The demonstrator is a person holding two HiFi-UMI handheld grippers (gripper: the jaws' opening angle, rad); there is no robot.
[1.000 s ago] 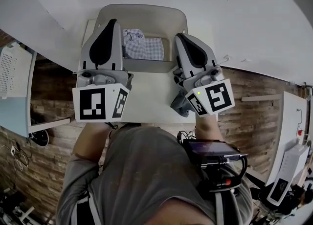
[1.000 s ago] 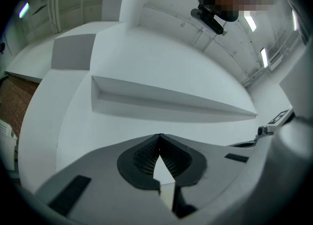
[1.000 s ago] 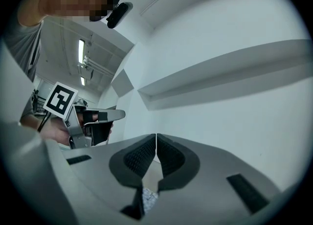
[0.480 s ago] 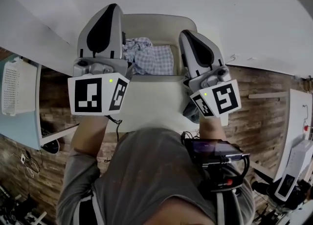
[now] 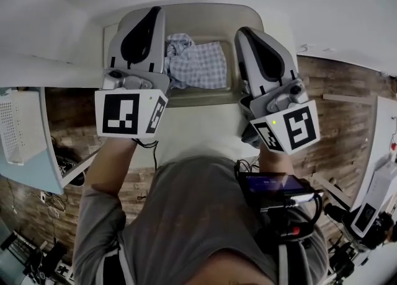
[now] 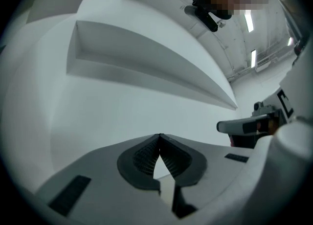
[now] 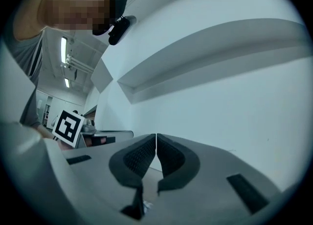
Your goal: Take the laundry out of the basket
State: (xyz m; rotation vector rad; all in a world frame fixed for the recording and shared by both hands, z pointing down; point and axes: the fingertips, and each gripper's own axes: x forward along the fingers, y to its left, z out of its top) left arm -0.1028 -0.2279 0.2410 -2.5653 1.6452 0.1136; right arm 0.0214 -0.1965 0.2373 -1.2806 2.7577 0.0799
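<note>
Checked laundry (image 5: 200, 65) lies crumpled inside the basket (image 5: 205, 17), its longer side running left to right. The left gripper (image 5: 155, 11) hangs over the basket's left wall and the right gripper (image 5: 243, 31) over its right wall, both with jaws pressed together and empty.

The person holds the left tongs (image 5: 153, 14) and the right tongs (image 5: 245, 33) out in front of the body, side by side but apart, both pointing forward, nearly level. Each pair of jaws is closed, with nothing between them.
</note>
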